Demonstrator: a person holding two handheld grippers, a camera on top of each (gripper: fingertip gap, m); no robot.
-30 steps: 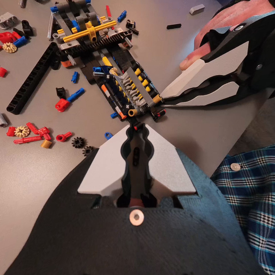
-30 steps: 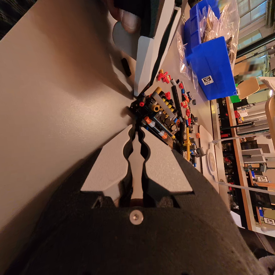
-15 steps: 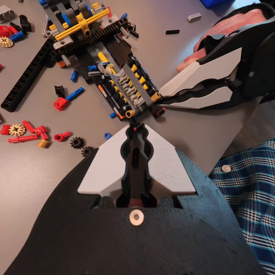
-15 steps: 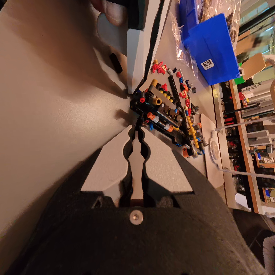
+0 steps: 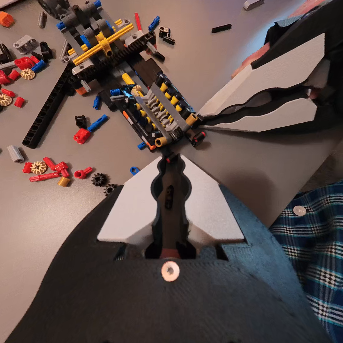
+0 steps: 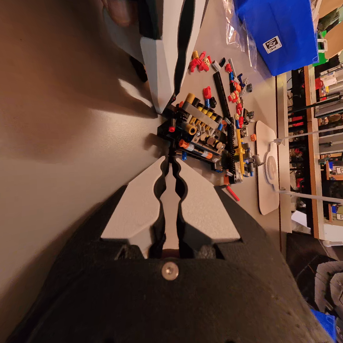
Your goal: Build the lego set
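1. Our left gripper (image 5: 171, 157) is nearly closed, its tips pinching a small black piece with a red pin (image 5: 170, 159) at the near end of the lego model (image 5: 154, 109).
2. Our right gripper (image 6: 170, 157) is likewise almost shut on a thin black part at the model's near corner (image 6: 171, 148); we cannot tell how firmly it holds.
3. From the left tips, the model runs straight ahead and to the left; its long axis points away from us toward the yellow axle (image 5: 102, 44) at the far end.
4. In our judgement both grippers sit at the same near end, the right one coming in from the side, so the coming move turns on steadying that end.
5. Loose red (image 5: 46, 170), blue and black parts lie well to the left on the table (image 5: 232, 167).
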